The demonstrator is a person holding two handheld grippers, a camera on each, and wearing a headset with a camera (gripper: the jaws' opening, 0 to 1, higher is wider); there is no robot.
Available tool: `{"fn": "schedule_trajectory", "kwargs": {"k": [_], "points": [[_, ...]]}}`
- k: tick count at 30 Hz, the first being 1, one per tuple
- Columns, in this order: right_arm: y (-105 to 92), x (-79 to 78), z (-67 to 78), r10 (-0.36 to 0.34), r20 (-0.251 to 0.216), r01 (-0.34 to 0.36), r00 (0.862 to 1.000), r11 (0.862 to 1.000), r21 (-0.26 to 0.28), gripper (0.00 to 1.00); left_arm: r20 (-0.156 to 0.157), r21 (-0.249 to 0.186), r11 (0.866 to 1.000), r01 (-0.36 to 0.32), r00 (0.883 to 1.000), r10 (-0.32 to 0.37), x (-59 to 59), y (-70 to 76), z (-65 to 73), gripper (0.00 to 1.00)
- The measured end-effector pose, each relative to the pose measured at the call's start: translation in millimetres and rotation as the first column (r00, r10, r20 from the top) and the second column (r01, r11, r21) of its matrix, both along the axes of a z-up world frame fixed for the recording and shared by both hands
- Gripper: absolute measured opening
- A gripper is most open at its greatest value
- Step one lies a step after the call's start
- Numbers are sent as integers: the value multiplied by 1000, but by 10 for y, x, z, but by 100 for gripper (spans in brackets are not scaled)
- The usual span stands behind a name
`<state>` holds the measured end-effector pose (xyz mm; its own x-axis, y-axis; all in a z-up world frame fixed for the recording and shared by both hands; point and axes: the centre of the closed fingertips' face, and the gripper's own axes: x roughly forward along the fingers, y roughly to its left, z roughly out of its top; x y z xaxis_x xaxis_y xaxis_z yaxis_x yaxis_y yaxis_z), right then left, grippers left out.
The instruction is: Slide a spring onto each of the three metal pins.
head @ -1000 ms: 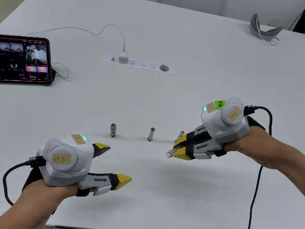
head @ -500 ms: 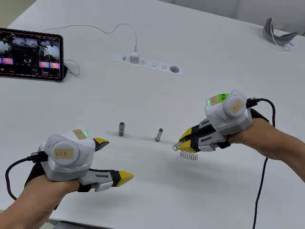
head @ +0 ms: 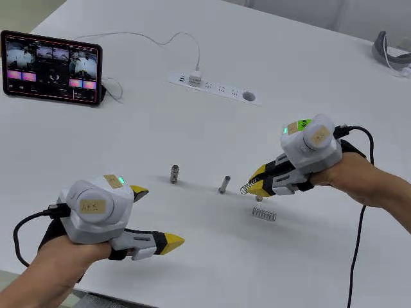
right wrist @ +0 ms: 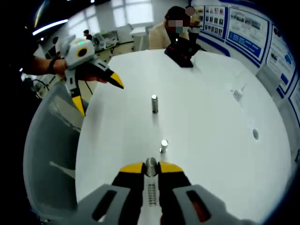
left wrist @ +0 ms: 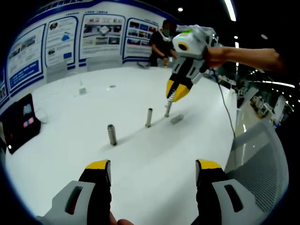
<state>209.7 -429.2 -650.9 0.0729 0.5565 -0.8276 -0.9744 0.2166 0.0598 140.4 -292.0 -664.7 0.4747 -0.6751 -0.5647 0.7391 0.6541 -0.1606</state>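
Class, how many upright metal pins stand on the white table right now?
3. The left grey metal pin stands furthest from the right gripper, the middle pin beside it, and the third pin just below that gripper's jaws, which hold a coiled metal spring.

Bright, even overhead light on the white table (head: 192,58), soft shadows; both gripper views bend at edges.

Three short metal pins stand upright in a row on the white tabletop (head: 289,77): a darker, ribbed-looking left pin (head: 174,173), a plain middle pin (head: 223,185) and a right pin (head: 259,197). The held spring (head: 244,188) is pinched in the right gripper (head: 255,186), close to the right pin's top. The loose spring (head: 263,213) lies flat just beside that pin.
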Motion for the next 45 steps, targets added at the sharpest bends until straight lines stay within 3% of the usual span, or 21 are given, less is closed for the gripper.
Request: {"fn": "schedule_trajectory", "kwargs": {"k": [4,15,21,45], "points": [[-1,100,-25,-2,2,2,1000,1000,-5,13,-7,1,1000,-8,1000,8,-18,22,-15,77],[95,144,-24,16,7,-15,1000,1000,-20,13,-17,7,1000,-30,999,30,-25,111,-38,78],[130,246,-10,19,13,-18,1000,1000,-15,13,-23,10,999,-39,999,40,-24,142,-53,78],[272,265,-147,56,7,-55,998,998,-35,13,-28,6,999,-54,998,54,-51,203,-25,77]]}}
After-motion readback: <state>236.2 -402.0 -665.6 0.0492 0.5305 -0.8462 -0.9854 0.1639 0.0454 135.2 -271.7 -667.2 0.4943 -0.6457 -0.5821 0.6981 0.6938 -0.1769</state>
